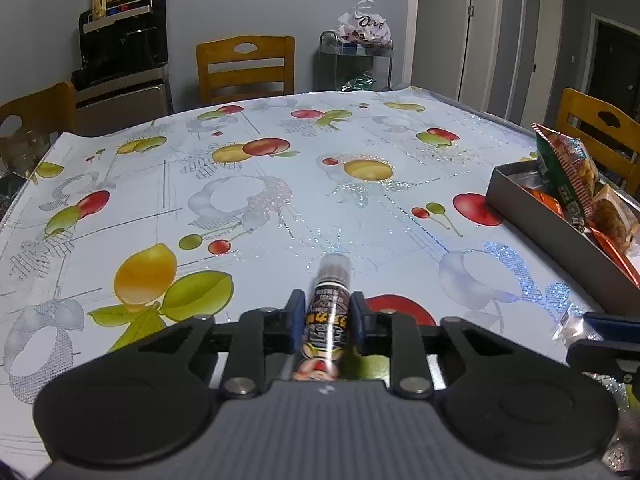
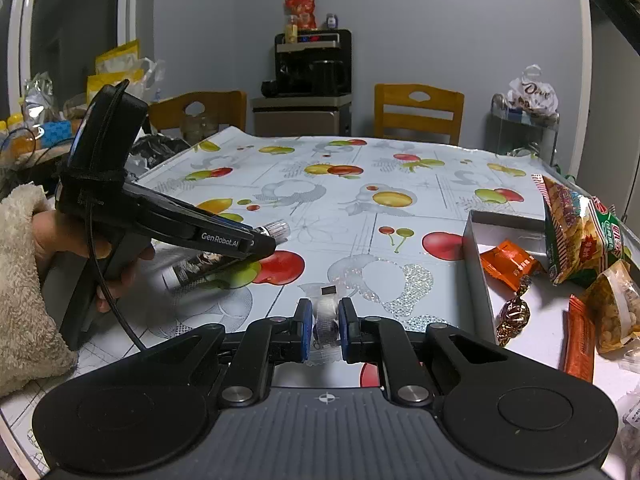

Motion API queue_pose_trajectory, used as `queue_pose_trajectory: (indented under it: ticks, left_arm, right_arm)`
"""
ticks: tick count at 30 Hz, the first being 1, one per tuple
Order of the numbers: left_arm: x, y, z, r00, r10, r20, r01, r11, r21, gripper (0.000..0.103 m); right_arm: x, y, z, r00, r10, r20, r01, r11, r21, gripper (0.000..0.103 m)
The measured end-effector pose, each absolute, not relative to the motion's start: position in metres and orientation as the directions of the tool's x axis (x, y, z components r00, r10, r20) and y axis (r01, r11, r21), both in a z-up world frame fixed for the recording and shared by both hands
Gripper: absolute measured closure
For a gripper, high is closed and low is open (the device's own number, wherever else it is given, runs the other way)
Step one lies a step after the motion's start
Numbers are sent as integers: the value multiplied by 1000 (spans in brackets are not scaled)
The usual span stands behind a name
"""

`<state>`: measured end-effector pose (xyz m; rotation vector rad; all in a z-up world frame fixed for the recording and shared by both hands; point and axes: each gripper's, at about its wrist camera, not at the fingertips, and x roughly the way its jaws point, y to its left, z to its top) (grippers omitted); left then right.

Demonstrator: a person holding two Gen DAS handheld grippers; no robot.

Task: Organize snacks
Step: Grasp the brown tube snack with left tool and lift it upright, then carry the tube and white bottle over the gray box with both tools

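The left tongs (image 1: 325, 312) grip a sausage stick (image 1: 329, 300), long axis forward. The right tongs (image 2: 325, 320) pinch a clear wrapped candy (image 2: 326, 314). The snack box (image 2: 478, 264) lies right, nearer them.

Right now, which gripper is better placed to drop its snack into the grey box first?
The right gripper, probably. It is shut on a small clear-wrapped snack, and the grey cardboard box lies just to its right. The left gripper, holding a long dark stick snack, is farther away.

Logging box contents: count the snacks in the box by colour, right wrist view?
Orange packets: 2
Green-red chip bag: 1
Gold candy: 1
Clear yellow-brown bag: 1
Total: 5 in the box
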<state>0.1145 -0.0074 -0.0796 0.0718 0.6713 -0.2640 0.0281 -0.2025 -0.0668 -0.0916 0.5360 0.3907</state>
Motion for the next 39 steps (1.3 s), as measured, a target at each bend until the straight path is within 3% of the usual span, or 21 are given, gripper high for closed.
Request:
queue_pose_trajectory:
  ticks: [15, 39]
  left_arm:
    - [82, 3, -52, 812, -242, -532, 267, 963, -30, 84]
    - [24, -3, 13, 870, -295, -394, 332, 943, 26, 84]
  right_arm:
    - [27, -206, -63, 803, 332, -496, -375, 927, 13, 87]
    - [26, -224, -31, 870, 306, -386, -336, 942, -11, 87]
